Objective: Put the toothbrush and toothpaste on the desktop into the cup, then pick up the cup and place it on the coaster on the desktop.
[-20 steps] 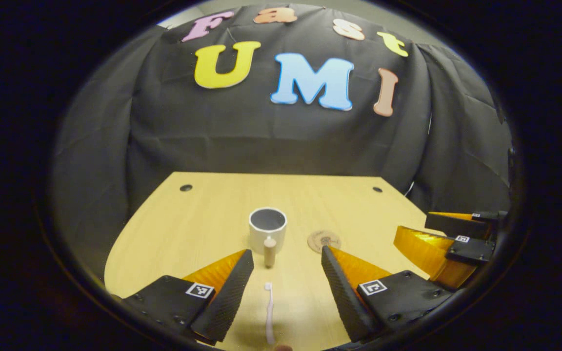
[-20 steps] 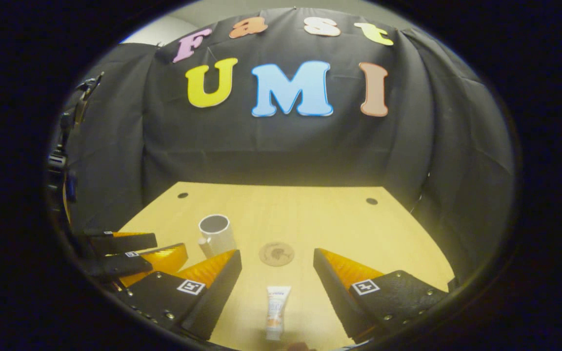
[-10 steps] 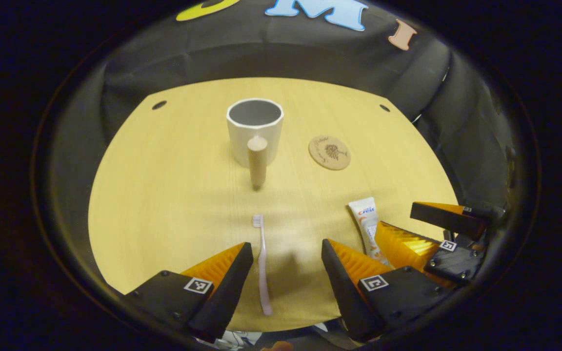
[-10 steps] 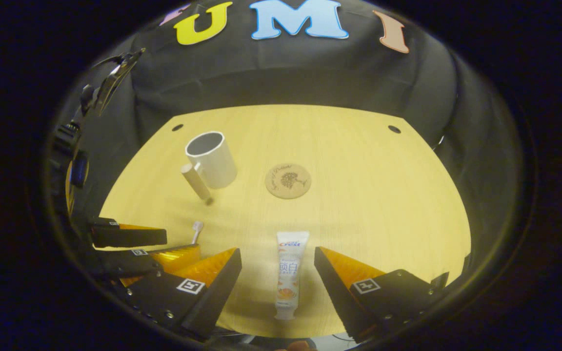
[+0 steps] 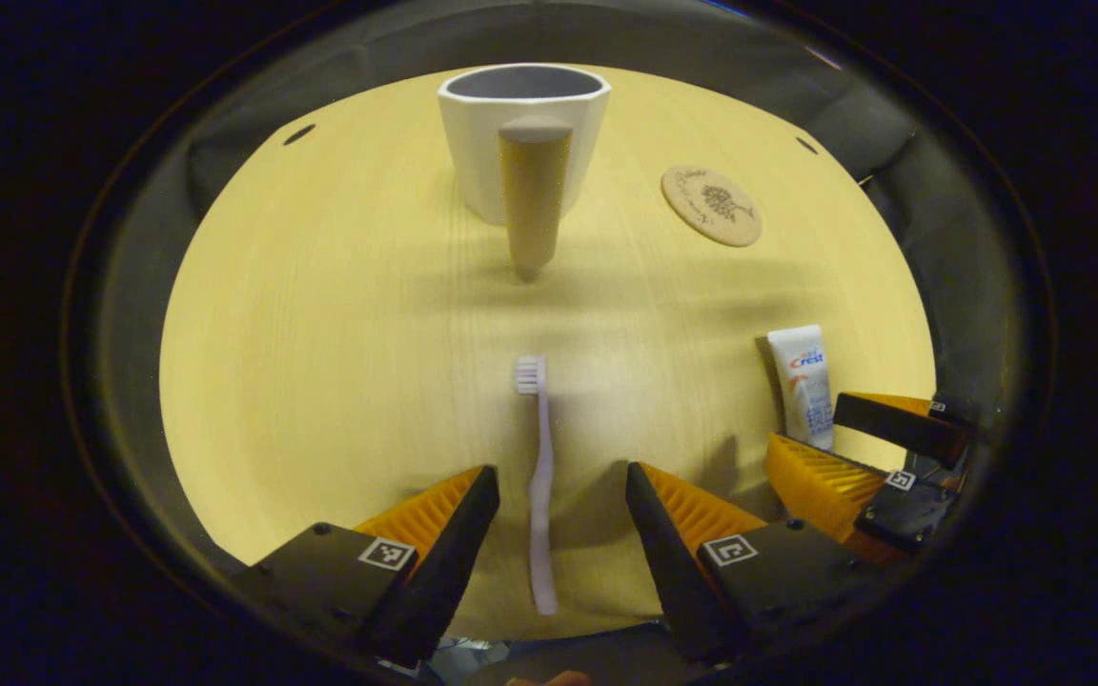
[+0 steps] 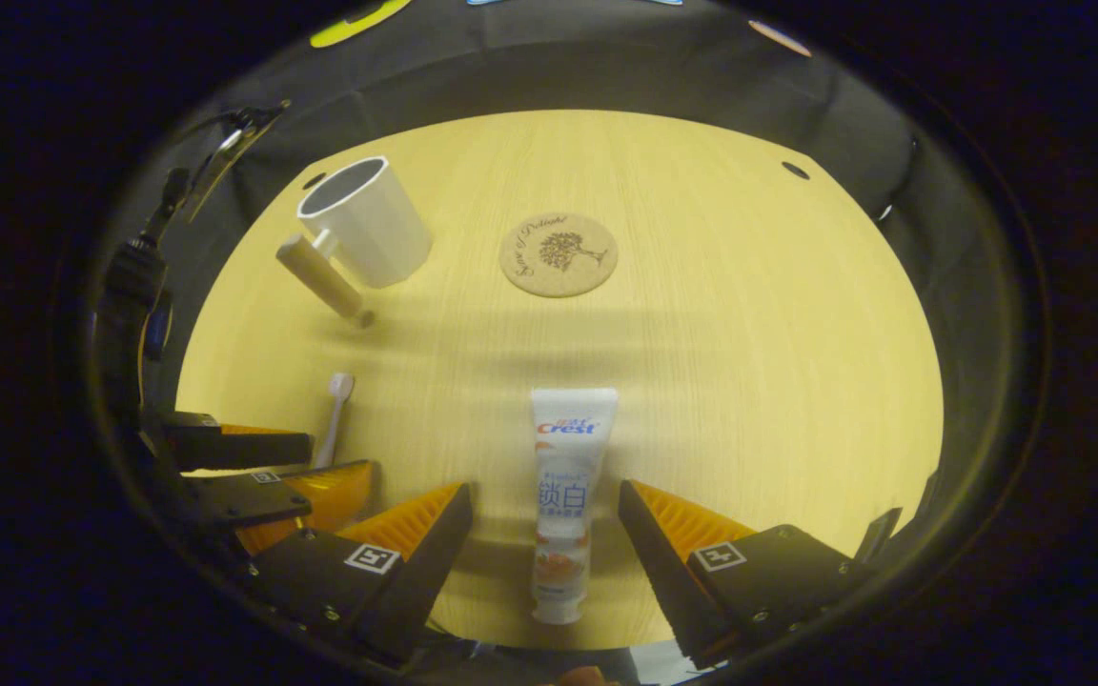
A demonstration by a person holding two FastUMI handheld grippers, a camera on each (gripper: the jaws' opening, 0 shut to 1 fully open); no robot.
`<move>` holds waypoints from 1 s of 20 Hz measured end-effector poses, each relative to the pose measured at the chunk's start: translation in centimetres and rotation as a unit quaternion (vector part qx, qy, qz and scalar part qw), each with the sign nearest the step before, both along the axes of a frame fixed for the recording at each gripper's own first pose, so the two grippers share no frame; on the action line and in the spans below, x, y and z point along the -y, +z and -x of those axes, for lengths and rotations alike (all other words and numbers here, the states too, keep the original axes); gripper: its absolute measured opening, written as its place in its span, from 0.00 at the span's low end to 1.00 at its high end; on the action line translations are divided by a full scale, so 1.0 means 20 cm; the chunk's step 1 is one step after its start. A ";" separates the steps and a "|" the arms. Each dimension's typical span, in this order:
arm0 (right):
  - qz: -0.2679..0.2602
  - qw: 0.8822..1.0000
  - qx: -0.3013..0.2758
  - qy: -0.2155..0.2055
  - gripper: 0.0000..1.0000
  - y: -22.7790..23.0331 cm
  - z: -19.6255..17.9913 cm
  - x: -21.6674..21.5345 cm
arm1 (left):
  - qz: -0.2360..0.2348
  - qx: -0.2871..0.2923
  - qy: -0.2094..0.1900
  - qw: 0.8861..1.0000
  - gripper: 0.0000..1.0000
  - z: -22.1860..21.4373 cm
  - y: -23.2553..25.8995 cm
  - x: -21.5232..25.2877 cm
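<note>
On the pale wooden worktop [image 5: 320, 362], seen in the left gripper view, the toothbrush [image 5: 539, 476] lies flat between the wide-spread jaws of my left gripper [image 5: 561, 491], bristle head pointing away from me towards the cup [image 5: 520, 133]; neither finger touches it. The cup stands upright at the far side, its wooden handle [image 5: 534, 200] facing me, and the round cork coaster [image 5: 711, 205] lies to its right, apart from it. At the right edge of this view my right gripper [image 5: 854, 448] hangs over the near end of the toothpaste [image 5: 802, 381].

In the right gripper view, the toothpaste [image 6: 563, 495] lies flat between the equally wide jaws of my right gripper [image 6: 542, 519], cap end nearest me, untouched by either finger. The coaster [image 6: 559, 253] lies beyond it, the cup [image 6: 363, 224] to the far left, and the toothbrush [image 6: 335, 414] head shows just beyond my left gripper [image 6: 282, 457] at the left edge.

Compared with half a second ago, both grippers have come lower and farther forward: the cup and coaster now sit higher and larger in each view, the booth wall has almost left the top, and each gripper's fingers now flank its object more closely. The jaws are as wide as before, and nothing on the worktop has moved.
</note>
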State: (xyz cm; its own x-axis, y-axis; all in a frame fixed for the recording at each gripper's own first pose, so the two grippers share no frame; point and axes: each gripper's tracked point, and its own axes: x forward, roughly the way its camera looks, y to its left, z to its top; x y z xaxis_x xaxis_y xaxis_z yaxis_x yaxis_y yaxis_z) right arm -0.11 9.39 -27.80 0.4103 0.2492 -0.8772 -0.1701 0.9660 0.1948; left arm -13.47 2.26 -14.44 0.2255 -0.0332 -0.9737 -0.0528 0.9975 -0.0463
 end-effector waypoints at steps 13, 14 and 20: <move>0.030 0.998 -0.060 0.021 0.83 -0.09 0.05 0.01 | -0.031 -0.043 0.016 0.998 0.68 0.08 -0.02 -0.04; 0.042 0.997 -0.057 0.016 0.82 -0.11 0.05 0.03 | -0.031 -0.044 0.013 0.998 0.58 0.08 -0.03 -0.04; 0.042 0.998 -0.056 0.011 0.35 -0.09 0.05 0.06 | -0.026 -0.034 0.029 0.999 0.17 0.05 -0.05 -0.04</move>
